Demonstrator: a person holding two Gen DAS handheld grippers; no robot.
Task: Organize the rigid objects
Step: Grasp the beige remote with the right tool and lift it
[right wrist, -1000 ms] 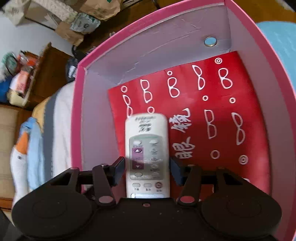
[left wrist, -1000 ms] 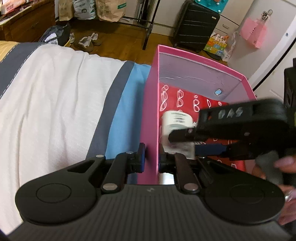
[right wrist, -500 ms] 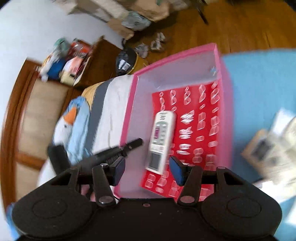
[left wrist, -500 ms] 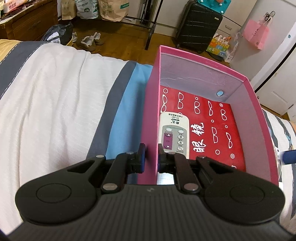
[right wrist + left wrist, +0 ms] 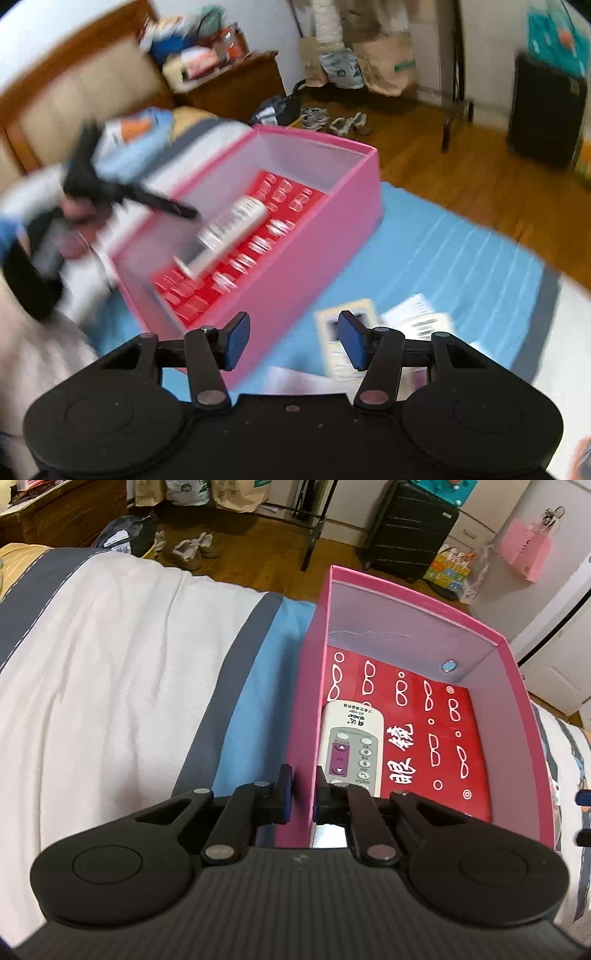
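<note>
A pink box [image 5: 308, 686] stands on the bed, with a red printed sheet [image 5: 417, 746] on its floor. A white remote control [image 5: 349, 744] lies inside, by the left wall. My left gripper [image 5: 302, 797] is shut on the box's near left wall, one finger outside and one inside. My right gripper [image 5: 293, 341] is open and empty, outside the box [image 5: 325, 236], above the blue bedcover. The remote [image 5: 229, 232] shows blurred in the box. The left gripper [image 5: 110, 192] shows blurred at the box's far wall.
A white, grey and blue striped bedcover [image 5: 110, 686] lies left of the box. Paper cards [image 5: 347, 332] and leaflets [image 5: 421, 317] lie on the blue cover just beyond my right gripper. A black suitcase [image 5: 406, 528], shoes [image 5: 192, 550] and bags stand on the wooden floor beyond.
My right gripper has let go of the remote in the box, pulled out and swung away to the right. My left gripper has kept hold of the box wall.
</note>
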